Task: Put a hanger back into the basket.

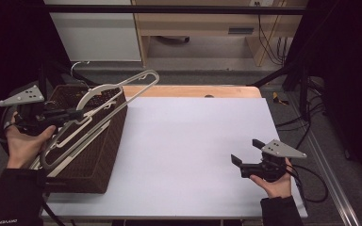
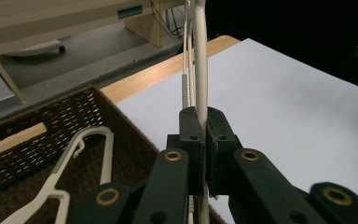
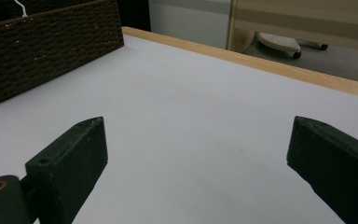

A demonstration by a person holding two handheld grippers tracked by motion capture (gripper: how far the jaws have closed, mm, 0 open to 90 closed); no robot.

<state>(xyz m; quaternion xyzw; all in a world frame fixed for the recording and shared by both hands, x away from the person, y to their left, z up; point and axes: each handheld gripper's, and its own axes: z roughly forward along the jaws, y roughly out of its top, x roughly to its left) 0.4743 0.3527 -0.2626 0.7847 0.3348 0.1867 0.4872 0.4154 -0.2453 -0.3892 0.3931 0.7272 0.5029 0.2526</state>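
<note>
A white plastic hanger (image 1: 118,92) hangs in the air above the open top of a dark woven basket (image 1: 99,155), tilted so that its far end rises up and away over the basket's far rim toward the back of the table (image 1: 193,150). The left hand-held gripper (image 1: 78,113) has it by one of its thin bars: in the left gripper view the two black jaws are pressed together on the pale bar (image 2: 201,70), which runs straight up out of the clamp, with a thinner bar of the same hanger just beside it. The person's left hand (image 1: 23,143) carries this gripper at the basket's left side, over its near-left corner. Under the lifted hanger more white hangers (image 1: 70,146) lie slanted in the basket, reaching from its near-left edge toward its middle; one of them (image 2: 70,177) shows in the left gripper view, resting on the basket's inside. The basket stands on the left end of the white table top, its right wall facing the bare surface. Well apart from all this, at the near right of the table, the right hand-held gripper (image 1: 246,151) is held low over the surface in the person's right hand (image 1: 278,183), its jaws spread wide with nothing between them.
</note>
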